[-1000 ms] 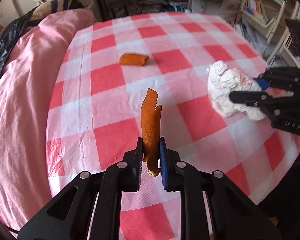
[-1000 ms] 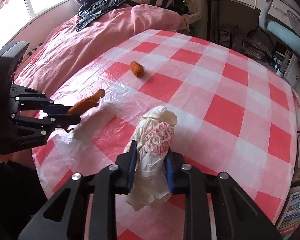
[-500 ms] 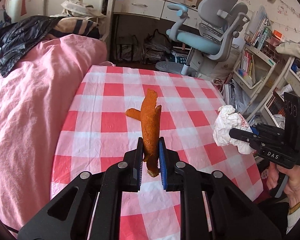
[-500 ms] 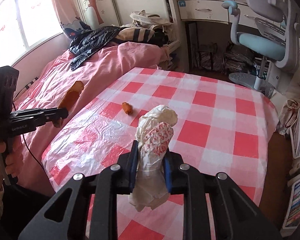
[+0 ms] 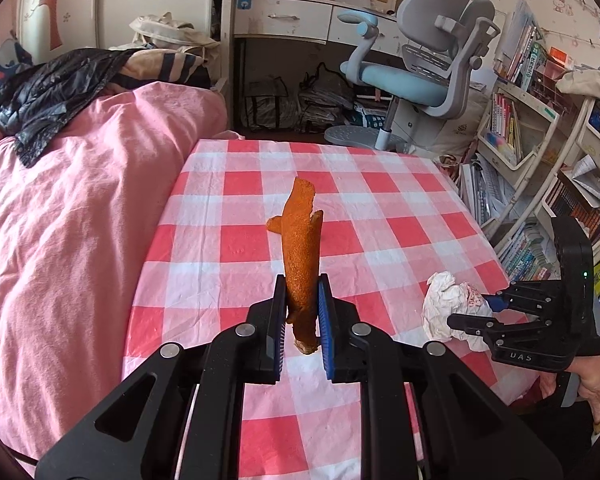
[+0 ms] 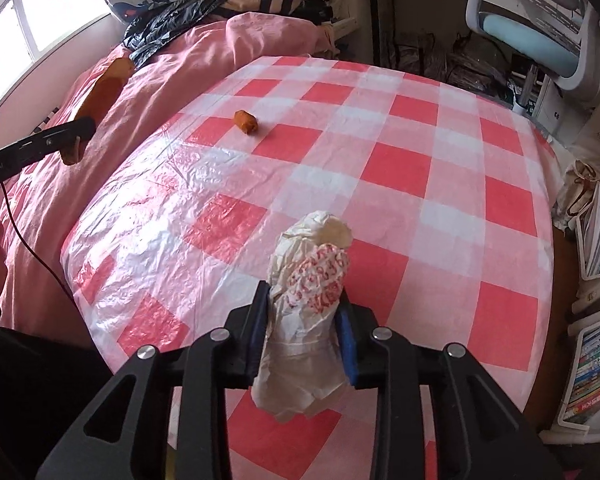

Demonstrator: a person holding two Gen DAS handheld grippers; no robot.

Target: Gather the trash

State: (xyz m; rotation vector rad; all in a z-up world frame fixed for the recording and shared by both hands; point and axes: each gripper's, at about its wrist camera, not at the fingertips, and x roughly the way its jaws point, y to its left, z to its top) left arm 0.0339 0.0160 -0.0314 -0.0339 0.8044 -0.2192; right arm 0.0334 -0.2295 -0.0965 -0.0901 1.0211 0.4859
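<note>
Left gripper (image 5: 302, 312): we clamp the orange peel strip (image 5: 300, 256).
Right gripper (image 6: 304, 332): jaws opening around our crumpled wrapper (image 6: 308, 300).
Right view only: peel piece (image 6: 246, 121) unobstructed, far ahead of the jaws.
Change: we have lifted both clear of the tablecloth (image 6: 420, 184).

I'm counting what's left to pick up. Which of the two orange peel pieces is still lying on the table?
The short stubby peel lies on the checked tablecloth. The long peel strip is clamped upright in the left gripper.

Left wrist view: looking along its fingers, tilting down across the checked table (image 5: 380, 208) toward the desk chair (image 5: 416, 56).
Right wrist view: angling more steeply, close over the table, facing the bed (image 6: 148, 92).
Shared: both views are showing the small peel piece (image 6: 245, 121).
</note>
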